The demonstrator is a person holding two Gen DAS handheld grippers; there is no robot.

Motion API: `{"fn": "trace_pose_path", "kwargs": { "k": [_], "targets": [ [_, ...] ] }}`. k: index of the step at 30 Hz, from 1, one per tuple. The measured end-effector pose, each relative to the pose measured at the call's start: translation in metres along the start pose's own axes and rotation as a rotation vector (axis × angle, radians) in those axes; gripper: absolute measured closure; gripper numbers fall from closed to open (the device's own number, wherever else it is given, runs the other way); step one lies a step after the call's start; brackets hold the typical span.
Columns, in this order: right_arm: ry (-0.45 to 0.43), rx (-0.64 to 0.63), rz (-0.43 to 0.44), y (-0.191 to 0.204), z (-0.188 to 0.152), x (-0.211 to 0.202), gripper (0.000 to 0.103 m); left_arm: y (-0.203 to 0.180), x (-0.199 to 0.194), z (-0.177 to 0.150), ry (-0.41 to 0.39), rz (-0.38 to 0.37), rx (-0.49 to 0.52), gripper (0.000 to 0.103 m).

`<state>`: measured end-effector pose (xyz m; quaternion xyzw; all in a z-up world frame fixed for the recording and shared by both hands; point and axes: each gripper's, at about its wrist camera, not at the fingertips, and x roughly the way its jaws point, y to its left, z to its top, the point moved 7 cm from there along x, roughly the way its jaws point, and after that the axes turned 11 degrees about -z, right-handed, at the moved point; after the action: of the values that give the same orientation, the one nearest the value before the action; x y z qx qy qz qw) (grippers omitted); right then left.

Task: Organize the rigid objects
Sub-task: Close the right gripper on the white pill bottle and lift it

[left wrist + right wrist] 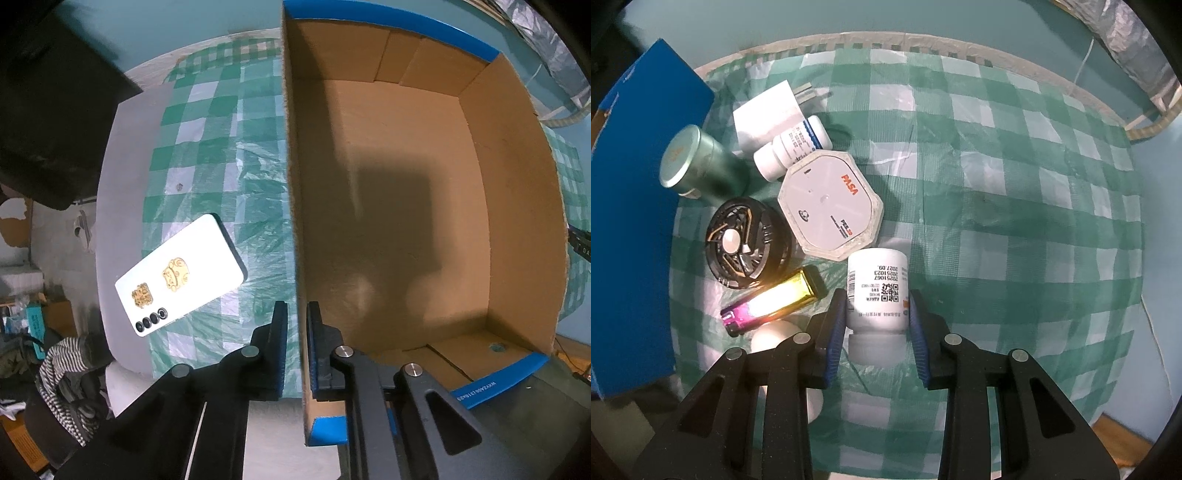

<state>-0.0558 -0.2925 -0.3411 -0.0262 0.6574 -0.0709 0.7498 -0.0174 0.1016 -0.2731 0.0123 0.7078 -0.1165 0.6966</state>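
1. Cardboard box [406, 192], nearest and largest in the left wrist view: the left gripper [297, 347] is clenched on its near side wall, one finger outside, one inside. The interior shows empty. Judgement: the thin wall could buckle or slip from the pads if the box is dragged, shifting the drop target. Blue edge tape carries small print, too distorted to read reliably.
2. Checked tablecloth [1015, 192]: loose and wrinkled; it could bunch if the box is dragged across it.
3. White octagonal case [831, 206]: marked "PASA" in orange; smaller lines illegible.
4. White phone [181, 275]: lies face down beside the box, gold stickers on its back; near the table edge, so a nudge from the box could send it off.
5. White pill bottle [877, 295]: the task's item in hand, lying on the cloth between the right gripper [877, 317] fingers, which grasp its body. Label shows a QR code, barcode and "20251067", "20251023", "2027.09". Judgement: the smooth round body may roll or twist out on lifting.
6. Iridescent lighter [772, 299]: just left of the fingers; could be knocked on the lift.
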Motion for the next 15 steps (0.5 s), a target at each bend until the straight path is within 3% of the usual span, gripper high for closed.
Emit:
{"fn": "trace_pose_path", "kwargs": {
  "k": [9,15],
  "targets": [
    [-0.027,0.015,0.028,0.005,0.003,-0.023,0.072,-0.001,0.002,-0.003,0.008,-0.006,0.002,0.094],
    [0.016,0.006,0.027,0.009,0.002,-0.010,0.072,0.001,0.003,-0.003,0.010,0.004,0.000,0.094]
  ]
}}
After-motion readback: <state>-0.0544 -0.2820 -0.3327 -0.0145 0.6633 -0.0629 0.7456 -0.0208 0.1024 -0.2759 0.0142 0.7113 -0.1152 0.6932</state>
